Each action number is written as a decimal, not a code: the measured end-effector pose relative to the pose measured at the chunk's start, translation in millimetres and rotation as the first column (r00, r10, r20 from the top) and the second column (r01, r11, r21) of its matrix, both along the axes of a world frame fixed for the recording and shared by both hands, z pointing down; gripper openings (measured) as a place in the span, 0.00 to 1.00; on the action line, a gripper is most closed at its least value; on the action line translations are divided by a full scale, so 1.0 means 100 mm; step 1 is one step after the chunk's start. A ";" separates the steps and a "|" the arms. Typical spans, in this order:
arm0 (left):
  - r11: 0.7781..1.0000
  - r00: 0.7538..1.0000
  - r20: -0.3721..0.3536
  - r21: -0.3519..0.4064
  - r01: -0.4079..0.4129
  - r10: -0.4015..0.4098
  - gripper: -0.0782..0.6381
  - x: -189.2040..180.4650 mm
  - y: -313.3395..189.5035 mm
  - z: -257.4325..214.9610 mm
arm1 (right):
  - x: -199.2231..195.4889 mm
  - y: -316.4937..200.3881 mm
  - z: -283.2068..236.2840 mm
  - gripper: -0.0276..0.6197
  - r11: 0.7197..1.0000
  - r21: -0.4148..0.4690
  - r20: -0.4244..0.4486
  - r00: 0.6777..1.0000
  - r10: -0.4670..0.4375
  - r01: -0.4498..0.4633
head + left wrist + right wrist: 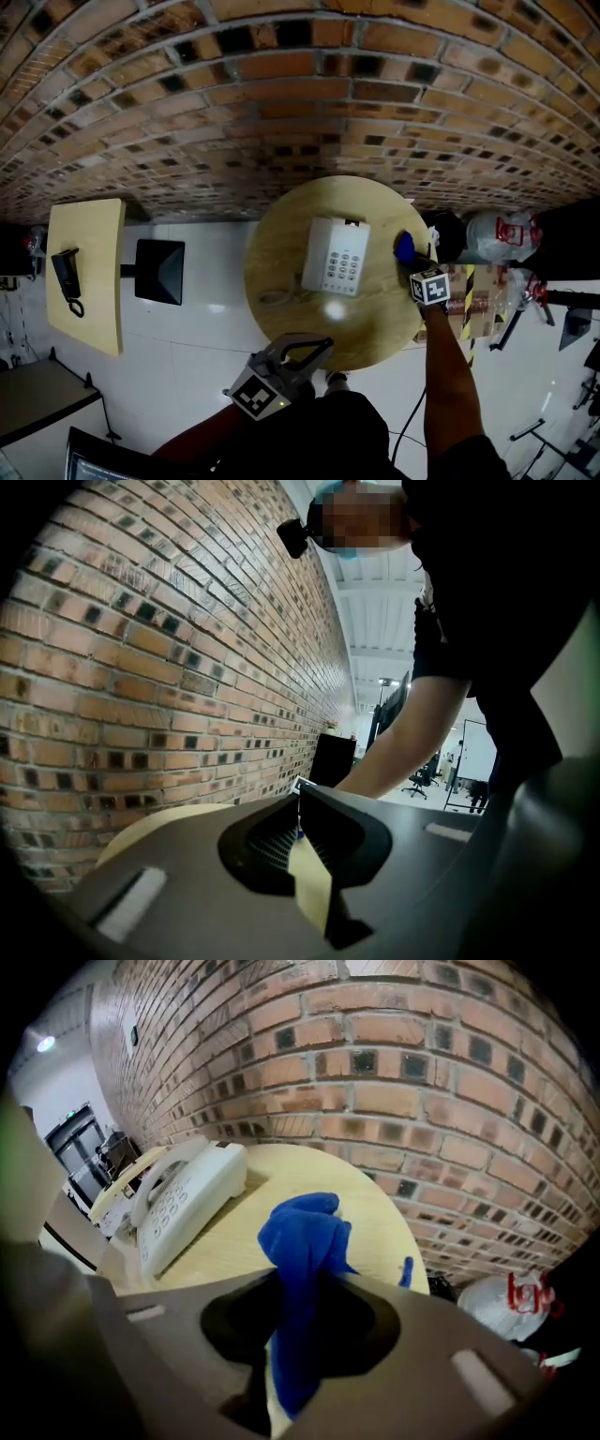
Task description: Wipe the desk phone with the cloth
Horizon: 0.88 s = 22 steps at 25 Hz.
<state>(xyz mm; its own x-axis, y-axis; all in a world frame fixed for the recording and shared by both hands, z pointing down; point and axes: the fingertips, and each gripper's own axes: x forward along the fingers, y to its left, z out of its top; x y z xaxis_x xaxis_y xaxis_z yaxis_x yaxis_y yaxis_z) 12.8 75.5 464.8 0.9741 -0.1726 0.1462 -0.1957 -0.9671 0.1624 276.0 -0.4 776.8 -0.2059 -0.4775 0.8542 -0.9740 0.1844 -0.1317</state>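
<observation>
The white desk phone (336,256) lies in the middle of the round wooden table (281,225), handset on its cradle. At the table's right edge my right gripper (412,263) is shut on the bunched blue cloth (404,247), a short way right of the phone. In the right gripper view the cloth (305,1260) sticks up from between the jaws of the right gripper (300,1283), and the phone (183,1199) lies to the left, apart from it. My left gripper (322,348) hovers at the table's near edge, jaws narrowly apart and empty (300,803).
A brick wall (281,94) runs behind the table. A pale coiled cord (277,298) lies left of the phone. To the left stand a rectangular table (89,309) carrying a black handset (67,277) and a black stool (159,270). A white bag (497,234) sits at the right.
</observation>
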 end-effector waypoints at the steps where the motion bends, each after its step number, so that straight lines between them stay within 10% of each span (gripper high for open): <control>1: 1.000 1.000 0.002 0.002 -0.002 0.002 0.10 0.00 0.00 0.00 | 0.00 0.00 0.01 0.18 1.000 0.004 0.010 1.000 0.016 -0.016; 8: 1.000 1.000 0.000 -0.025 0.001 -0.001 0.10 0.02 0.03 0.02 | -0.07 0.00 0.00 0.36 1.000 -0.006 0.037 0.999 0.010 -0.010; 15: 1.000 1.000 -0.025 0.002 0.012 -0.012 0.10 0.04 -0.04 -0.09 | -0.14 -0.23 -0.79 0.38 0.970 0.244 0.034 0.999 0.005 -0.013; 22: 0.998 0.999 0.002 -0.043 0.051 -0.051 0.10 -0.02 -0.07 0.02 | -1.03 -0.21 -1.44 0.38 0.902 0.425 0.170 0.972 -0.161 0.075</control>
<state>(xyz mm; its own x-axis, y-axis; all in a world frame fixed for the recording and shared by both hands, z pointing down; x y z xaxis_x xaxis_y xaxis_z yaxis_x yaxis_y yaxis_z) 11.3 68.8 466.9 0.9641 -0.2155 0.1553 -0.2447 -0.9480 0.2034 173.4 -21.5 632.7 -0.4255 -0.7395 0.5217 -0.9039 0.3758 -0.2045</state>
